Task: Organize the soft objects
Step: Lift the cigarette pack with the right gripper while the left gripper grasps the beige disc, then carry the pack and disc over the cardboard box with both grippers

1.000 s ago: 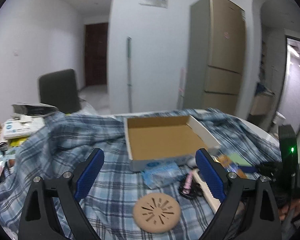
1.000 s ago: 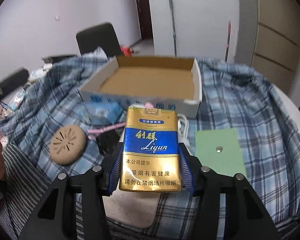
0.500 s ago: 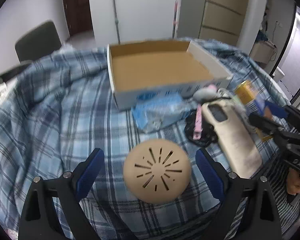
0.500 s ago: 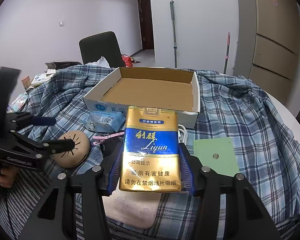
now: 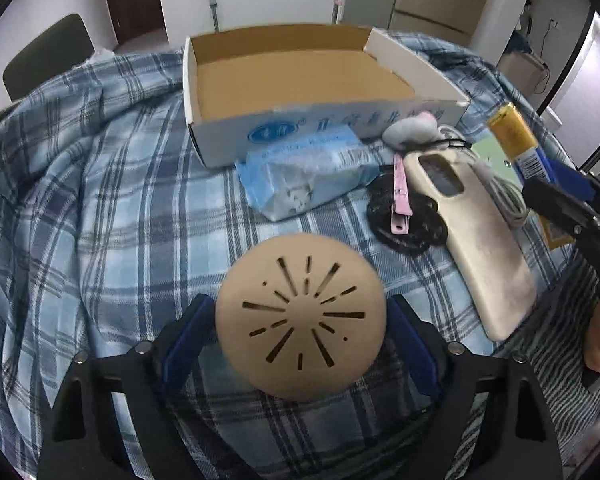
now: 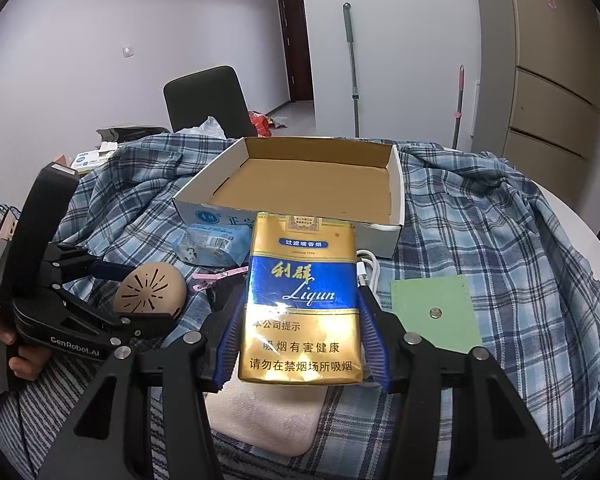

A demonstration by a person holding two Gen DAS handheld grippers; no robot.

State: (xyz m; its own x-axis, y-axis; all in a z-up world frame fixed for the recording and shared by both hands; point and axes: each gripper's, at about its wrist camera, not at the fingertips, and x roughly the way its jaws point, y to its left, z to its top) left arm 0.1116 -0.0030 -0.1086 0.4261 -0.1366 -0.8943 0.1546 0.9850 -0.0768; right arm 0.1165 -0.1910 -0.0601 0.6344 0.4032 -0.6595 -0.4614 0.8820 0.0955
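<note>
The cardboard box [image 5: 300, 76] sits at the far side of the counter on the plaid cloth [image 5: 100, 208], its brown floor bare with nothing inside. Just near its front wall lie a blue tissue pack [image 5: 304, 172], a pink clip [image 5: 400, 196] on a black hair tie, and a cream phone case [image 5: 480, 248]. The left hand-held gripper [image 5: 300, 320] has just been closing; its 2 blue pads stand on either side of the round tan slotted pad [image 5: 300, 316], whether pressing it I cannot tell. The right hand-held gripper [image 6: 300, 332] is clamped on a gold-and-blue cigarette pack [image 6: 302, 304], held upright above a pale folded towel [image 6: 268, 420], with a green pouch [image 6: 436, 312] to the right.
</note>
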